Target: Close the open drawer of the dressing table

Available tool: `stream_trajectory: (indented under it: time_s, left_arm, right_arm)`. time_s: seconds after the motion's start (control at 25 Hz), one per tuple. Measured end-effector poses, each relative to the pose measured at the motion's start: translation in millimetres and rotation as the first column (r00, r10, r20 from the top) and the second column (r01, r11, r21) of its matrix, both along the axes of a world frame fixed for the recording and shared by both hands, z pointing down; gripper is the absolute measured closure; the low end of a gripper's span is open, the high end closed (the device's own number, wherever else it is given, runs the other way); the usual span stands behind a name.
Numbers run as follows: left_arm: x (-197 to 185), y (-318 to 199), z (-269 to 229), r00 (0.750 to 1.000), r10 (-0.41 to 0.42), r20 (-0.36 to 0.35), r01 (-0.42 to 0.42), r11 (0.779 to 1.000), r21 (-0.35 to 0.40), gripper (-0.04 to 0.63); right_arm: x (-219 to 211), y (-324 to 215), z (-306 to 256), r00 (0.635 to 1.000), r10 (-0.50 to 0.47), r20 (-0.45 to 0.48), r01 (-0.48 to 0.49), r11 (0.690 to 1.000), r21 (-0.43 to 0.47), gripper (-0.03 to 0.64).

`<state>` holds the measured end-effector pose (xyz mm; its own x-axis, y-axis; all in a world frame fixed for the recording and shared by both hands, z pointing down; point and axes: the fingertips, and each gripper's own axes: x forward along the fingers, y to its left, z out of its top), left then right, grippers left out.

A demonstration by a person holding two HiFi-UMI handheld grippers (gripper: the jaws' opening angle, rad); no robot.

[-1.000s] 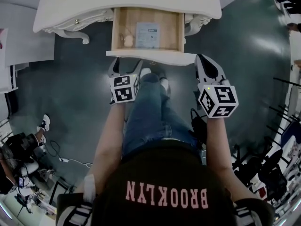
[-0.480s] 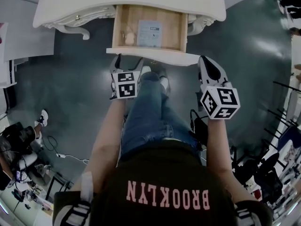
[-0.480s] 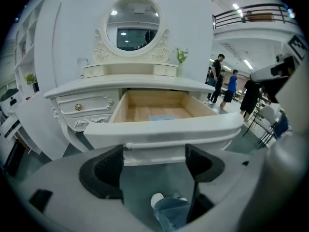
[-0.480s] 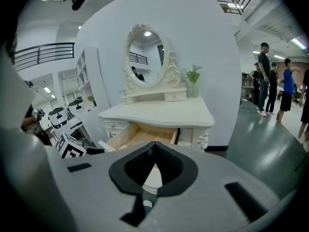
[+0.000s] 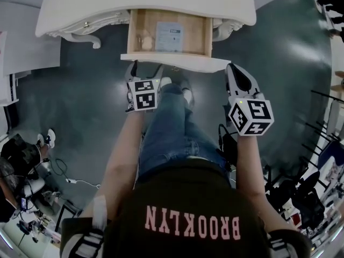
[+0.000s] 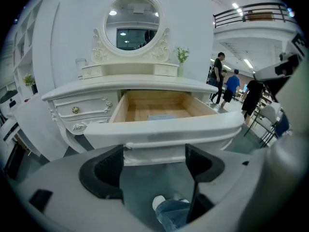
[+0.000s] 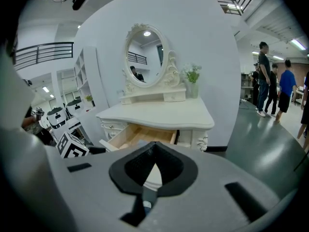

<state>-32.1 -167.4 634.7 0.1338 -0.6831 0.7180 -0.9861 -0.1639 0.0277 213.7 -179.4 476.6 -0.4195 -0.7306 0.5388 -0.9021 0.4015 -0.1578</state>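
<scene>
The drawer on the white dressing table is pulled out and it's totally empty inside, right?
Not quite. The drawer is pulled out, but it isn't empty: the head view shows a pale sheet of paper lying flat on its wooden bottom, and a small light object beside it.
</scene>
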Motion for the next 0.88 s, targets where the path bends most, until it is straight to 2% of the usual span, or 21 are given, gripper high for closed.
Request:
stream_trajectory:
  time_s: [0.52, 0.76, 0.88]
  left_arm:
    - [-1.5, -21.8, -2.5, 1.000, 0.007, -0.001, -0.007, 1.000, -0.025, 0.224]
    - [-0.6, -35.1, -0.4, 1.000, 0.005, -0.010, -0.005, 0.999, -0.046, 0.224]
    - [-0.6, -41.5, -0.7, 1.000, 0.013, -0.012, -0.013, 0.999, -0.052, 0.224]
  right_arm:
    - [-11.9, -18.2, -12.0, 1.000, 0.014, -0.003, -0.014, 1.000, 0.005, 0.620]
    - [-16.9, -32.0, -11.8, 0.998, -0.007, -0.068, 0.009, 1.000, 0.024, 0.620]
    - [-15.4, -37.9, -14.4, 0.997, 0.012, -0.072, -0.010, 0.999, 0.038, 0.620]
